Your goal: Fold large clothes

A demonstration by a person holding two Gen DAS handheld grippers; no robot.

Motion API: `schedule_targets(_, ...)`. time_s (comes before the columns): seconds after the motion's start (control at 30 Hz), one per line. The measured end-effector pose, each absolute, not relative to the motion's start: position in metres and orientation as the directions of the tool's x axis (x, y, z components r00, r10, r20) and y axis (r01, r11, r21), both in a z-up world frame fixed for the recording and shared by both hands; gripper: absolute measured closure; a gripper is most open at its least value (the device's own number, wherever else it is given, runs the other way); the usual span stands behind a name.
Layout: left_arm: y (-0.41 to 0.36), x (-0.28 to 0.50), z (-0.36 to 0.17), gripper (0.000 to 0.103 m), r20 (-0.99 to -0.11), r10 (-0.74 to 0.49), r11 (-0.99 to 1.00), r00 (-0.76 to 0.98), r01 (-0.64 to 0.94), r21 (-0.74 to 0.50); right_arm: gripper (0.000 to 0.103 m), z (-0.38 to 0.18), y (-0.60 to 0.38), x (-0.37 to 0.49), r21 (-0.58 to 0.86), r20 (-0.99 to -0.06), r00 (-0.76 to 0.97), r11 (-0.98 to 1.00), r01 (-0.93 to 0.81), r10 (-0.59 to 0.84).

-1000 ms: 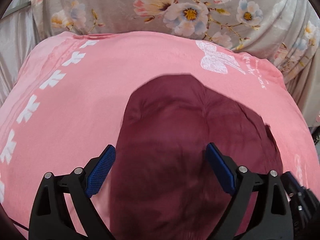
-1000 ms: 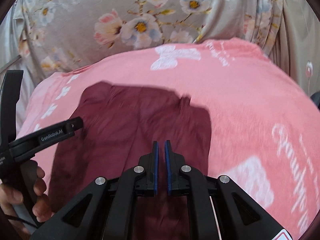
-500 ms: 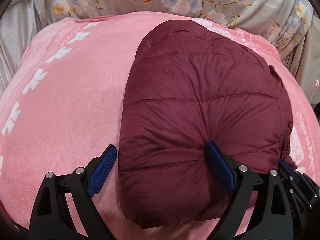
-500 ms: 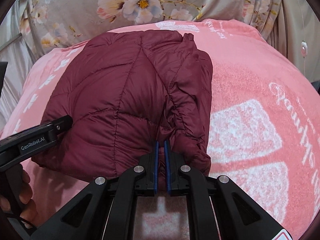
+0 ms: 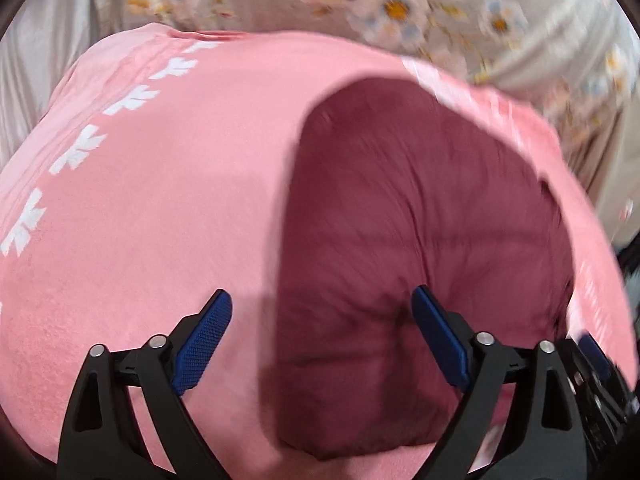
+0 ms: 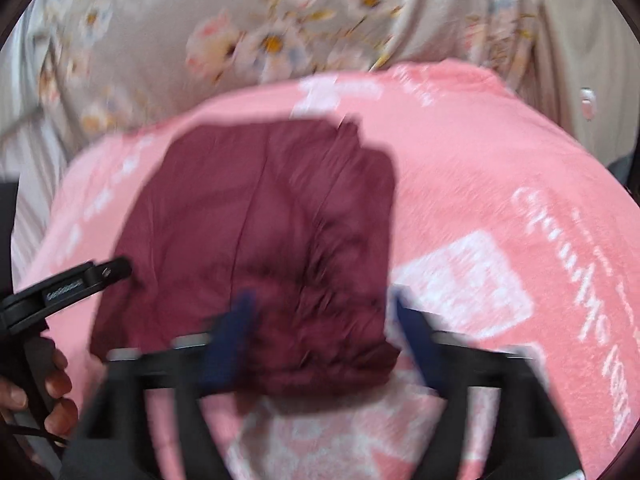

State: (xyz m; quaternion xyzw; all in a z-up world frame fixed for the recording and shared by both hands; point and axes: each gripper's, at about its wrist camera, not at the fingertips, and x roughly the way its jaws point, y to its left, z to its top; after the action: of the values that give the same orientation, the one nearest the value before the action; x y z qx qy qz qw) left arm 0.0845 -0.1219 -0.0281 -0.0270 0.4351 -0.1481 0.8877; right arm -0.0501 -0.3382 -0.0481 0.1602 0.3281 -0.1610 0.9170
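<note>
A dark red quilted jacket (image 5: 420, 248) lies folded into a compact bundle on the pink blanket (image 5: 160, 200). My left gripper (image 5: 322, 336) is open, just above the bundle's near left edge, holding nothing. In the right wrist view the jacket (image 6: 272, 232) shows as a rough rectangle. My right gripper (image 6: 320, 336) is open over the bundle's near right corner, its fingers blurred by motion. The left gripper's body (image 6: 68, 284) and the hand holding it show at the left edge.
The pink blanket (image 6: 500, 208) with white bow prints and lettering covers the bed. A grey floral sheet (image 5: 400, 8) rises behind it, also in the right wrist view (image 6: 260, 32). Grey curtain folds hang at the far right.
My right gripper has opened and let go of the jacket's edge. Both grippers have pulled back a little from the bundle. The left gripper stays open.
</note>
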Motion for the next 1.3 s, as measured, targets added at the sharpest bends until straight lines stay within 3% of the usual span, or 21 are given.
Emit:
schedule_targets(0.3, -0.105, 0.135, -0.053, 0.006, -0.794, -0.433, 0.901, 0.427, 0.182, -0.394, 0.016, -0.086, -0.382, -0.016, 0.464, -0.699, 0.713, 0.791, 0.399, 0.051)
schedule_targets(0.6, -0.14, 0.139, -0.066, 0.005, -0.79, -0.478, 0.877, 0.384, 0.248, -0.411, 0.014, -0.093, -0.377, 0.005, 0.56, -0.658, 0.74, 0.747, 0.357, 0.14)
schedule_targets(0.67, -0.144, 0.141, -0.066, 0.005, -0.794, -0.47, 0.881, 0.386, 0.255, -0.398, 0.018, -0.091, -0.378, 0.009, 0.566, -0.653, 0.743, 0.749, 0.346, 0.15)
schedule_targets(0.7, -0.144, 0.141, -0.064, 0.006, -0.794, -0.469, 0.882, 0.387, 0.258, -0.394, 0.021, -0.091, -0.377, 0.011, 0.569, -0.649, 0.745, 0.749, 0.339, 0.156)
schedule_targets(0.77, -0.144, 0.14, -0.06, 0.015, -0.789, -0.462, 0.885, 0.404, 0.271, -0.379, 0.038, -0.09, -0.376, 0.012, 0.582, -0.638, 0.749, 0.748, 0.32, 0.176)
schedule_targets(0.8, -0.144, 0.138, -0.056, 0.026, -0.787, -0.454, 0.888, 0.418, 0.285, -0.361, 0.044, -0.089, -0.374, 0.012, 0.585, -0.632, 0.753, 0.75, 0.31, 0.182)
schedule_targets(0.87, -0.144, 0.136, -0.046, 0.038, -0.777, -0.444, 0.891, 0.446, 0.314, -0.329, 0.072, -0.082, -0.371, 0.011, 0.572, -0.624, 0.761, 0.767, 0.291, 0.178)
schedule_targets(0.93, -0.143, 0.133, -0.034, 0.054, -0.76, -0.454, 0.883, 0.464, 0.345, -0.317, 0.08, -0.07, -0.365, 0.01, 0.55, -0.618, 0.77, 0.787, 0.278, 0.159)
schedule_targets(1.1, -0.135, 0.118, 0.002, 0.068, -0.705, -0.488, 0.861, 0.515, 0.418, -0.291, 0.085, -0.038, -0.344, 0.007, 0.484, -0.59, 0.802, 0.838, 0.253, 0.098)
schedule_targets(1.3, -0.109, 0.106, 0.048, 0.069, -0.615, -0.535, 0.837, 0.579, 0.463, -0.292, 0.085, 0.016, -0.311, -0.004, 0.388, -0.506, 0.862, 0.901, 0.195, 0.032)
